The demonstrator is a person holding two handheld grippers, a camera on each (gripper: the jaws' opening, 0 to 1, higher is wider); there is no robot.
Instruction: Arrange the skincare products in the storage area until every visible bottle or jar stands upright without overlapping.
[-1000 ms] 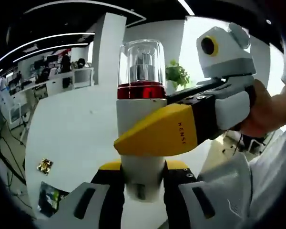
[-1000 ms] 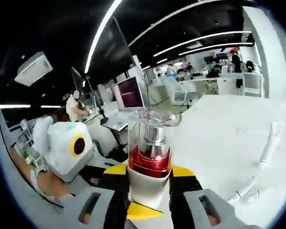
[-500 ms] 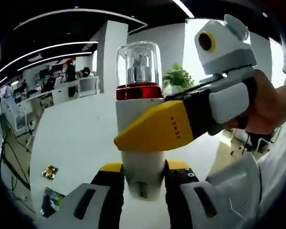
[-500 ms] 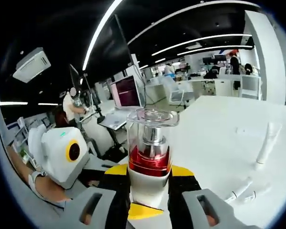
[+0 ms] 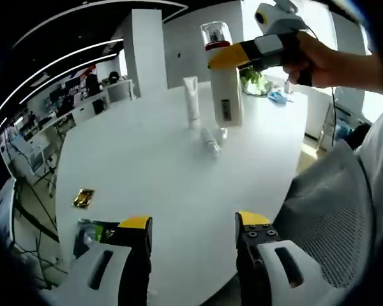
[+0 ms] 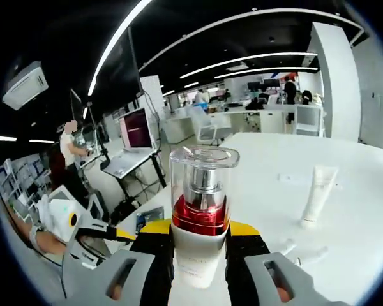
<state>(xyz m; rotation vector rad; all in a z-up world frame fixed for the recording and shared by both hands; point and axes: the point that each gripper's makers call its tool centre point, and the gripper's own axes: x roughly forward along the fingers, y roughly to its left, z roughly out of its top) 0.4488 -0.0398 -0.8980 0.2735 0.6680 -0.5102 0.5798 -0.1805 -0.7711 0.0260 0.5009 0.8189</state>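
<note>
A white pump bottle (image 5: 225, 89) with a clear cap and a red band is upright at the far side of the round white table (image 5: 153, 172). My right gripper (image 5: 222, 58) is shut on it near the top, a hand behind it. In the right gripper view the same bottle (image 6: 201, 220) rises between the jaws of the right gripper (image 6: 201, 245). My left gripper (image 5: 195, 223) is open near the table's front edge, holding nothing; it also appears as the left gripper (image 6: 108, 234) low on the left. A white tube (image 5: 191, 97) stands upright beside the bottle, the same tube (image 6: 318, 194) appearing right of centre.
Small tubes (image 5: 212, 140) lie flat in front of the bottle and appear as small tubes (image 6: 300, 253) low on the right. A gold object (image 5: 83, 199) and a green packet (image 5: 92, 231) lie near the table's left front edge. Office desks and a screen (image 6: 136, 129) are behind.
My left gripper has let go of the bottle and drawn back to the table's front edge. The right gripper alone now holds the bottle, far out beside the white tube.
</note>
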